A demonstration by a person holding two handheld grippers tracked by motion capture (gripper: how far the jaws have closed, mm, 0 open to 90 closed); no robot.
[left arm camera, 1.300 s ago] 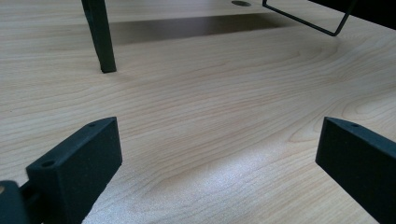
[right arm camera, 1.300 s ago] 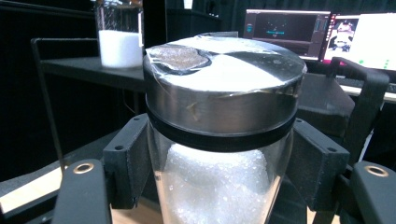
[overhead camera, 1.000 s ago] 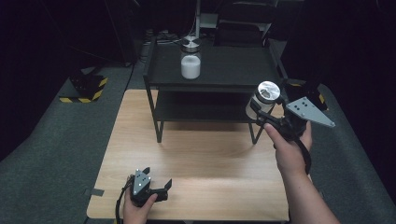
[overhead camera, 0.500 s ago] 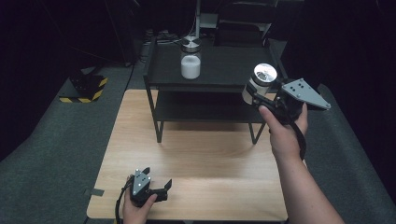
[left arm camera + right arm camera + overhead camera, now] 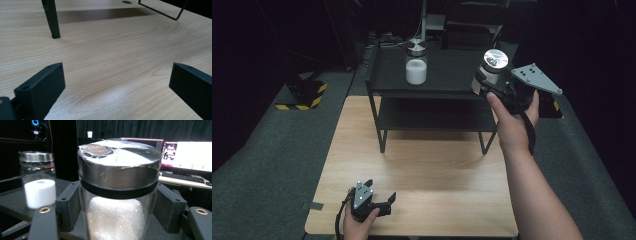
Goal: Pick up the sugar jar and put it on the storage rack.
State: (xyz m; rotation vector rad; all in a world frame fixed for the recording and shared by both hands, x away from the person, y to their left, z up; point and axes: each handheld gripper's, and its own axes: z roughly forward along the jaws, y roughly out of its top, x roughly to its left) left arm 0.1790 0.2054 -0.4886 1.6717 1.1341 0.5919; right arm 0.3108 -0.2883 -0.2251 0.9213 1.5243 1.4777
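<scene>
Fingers of right gripper (image 5: 117,202) clamp unlabelled jar (image 5: 117,195).

My right gripper (image 5: 117,220) hides the lower sides of the jar (image 5: 117,195) it clamps, and the bottom edge of its own view cuts off the jar's base. From above, my hand (image 5: 512,120) covers most of that jar's glass. The second jar (image 5: 37,180) near the shelf's (image 5: 447,75) back edge is blurred there. My left gripper's (image 5: 115,85) outer ends run off its view's bottom corners. The monitor text (image 5: 187,152) is too small for me to read.
</scene>
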